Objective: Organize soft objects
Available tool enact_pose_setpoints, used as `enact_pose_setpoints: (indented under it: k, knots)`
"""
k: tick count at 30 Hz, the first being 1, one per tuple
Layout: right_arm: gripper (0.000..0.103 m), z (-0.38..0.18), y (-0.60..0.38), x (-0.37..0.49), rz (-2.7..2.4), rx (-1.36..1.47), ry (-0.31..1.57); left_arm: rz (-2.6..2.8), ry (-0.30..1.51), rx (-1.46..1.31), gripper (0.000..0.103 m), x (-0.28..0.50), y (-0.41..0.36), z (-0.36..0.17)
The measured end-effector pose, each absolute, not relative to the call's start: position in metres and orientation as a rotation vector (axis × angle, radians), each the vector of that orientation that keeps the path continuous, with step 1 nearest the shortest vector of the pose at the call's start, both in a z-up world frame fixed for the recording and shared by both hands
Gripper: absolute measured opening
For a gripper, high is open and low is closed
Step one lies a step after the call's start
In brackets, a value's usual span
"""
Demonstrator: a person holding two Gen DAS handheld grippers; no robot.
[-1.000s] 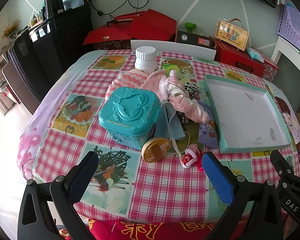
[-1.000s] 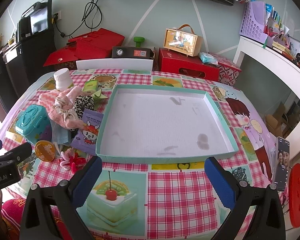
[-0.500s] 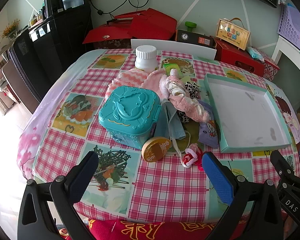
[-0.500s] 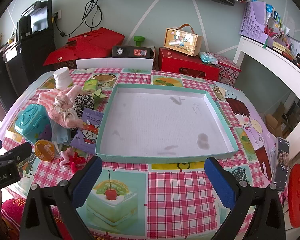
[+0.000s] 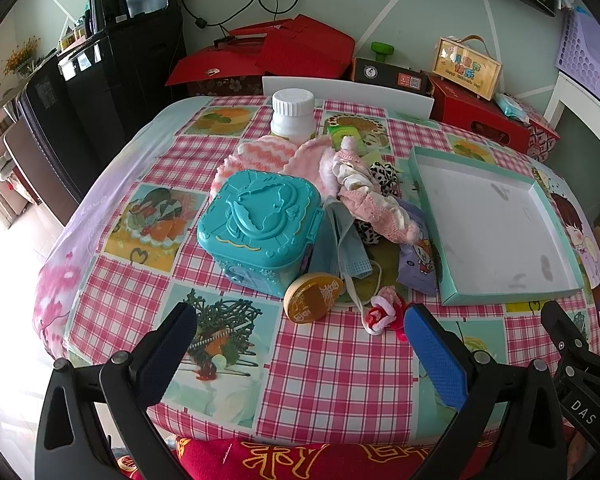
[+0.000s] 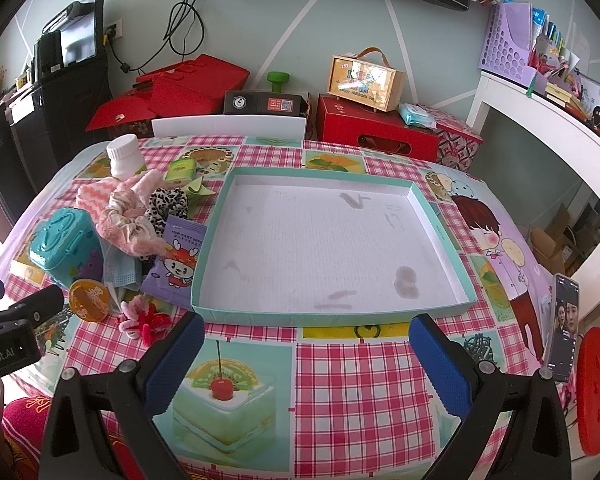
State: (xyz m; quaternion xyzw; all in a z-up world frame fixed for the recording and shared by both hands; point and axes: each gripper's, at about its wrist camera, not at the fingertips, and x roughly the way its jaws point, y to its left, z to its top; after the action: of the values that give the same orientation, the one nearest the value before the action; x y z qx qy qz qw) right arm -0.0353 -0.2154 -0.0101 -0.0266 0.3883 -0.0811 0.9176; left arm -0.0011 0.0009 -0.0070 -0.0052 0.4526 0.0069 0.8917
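A pile of soft things lies mid-table: a pink frilly cloth [image 5: 374,204] [image 6: 130,224], a pink knitted cloth [image 5: 256,154], a leopard scrunchie [image 5: 384,172] [image 6: 166,202], a blue face mask [image 5: 346,244] [image 6: 118,270] and a red-pink hair tie [image 5: 382,314] [image 6: 142,318]. An empty teal-rimmed tray [image 5: 428,200] [image 6: 210,240] sits to their right. My left gripper [image 5: 300,344] is open and empty, near the table's front edge, short of the hair tie. My right gripper [image 6: 306,352] is open and empty in front of the tray.
A teal plastic box [image 5: 260,226], a gold round tin [image 5: 312,298], a purple wipes packet [image 5: 418,264], a white bottle [image 5: 293,114] and a green packet [image 6: 181,170] stand around the pile. A phone [image 6: 562,328] stands at the right table edge. Red boxes lie behind the table.
Both grippers have barely moved; the left view has shifted very slightly. Nothing on the table has moved.
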Motion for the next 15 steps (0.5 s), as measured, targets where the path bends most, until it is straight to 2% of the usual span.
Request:
enact_pose_setpoints:
  k: [15]
  knots:
    - [0.103,-0.0111,-0.2153,-0.0347,-0.166,-0.055,0.800,0.011,0.945,-0.024,0.103,-0.0003,0.0035,-0.0086]
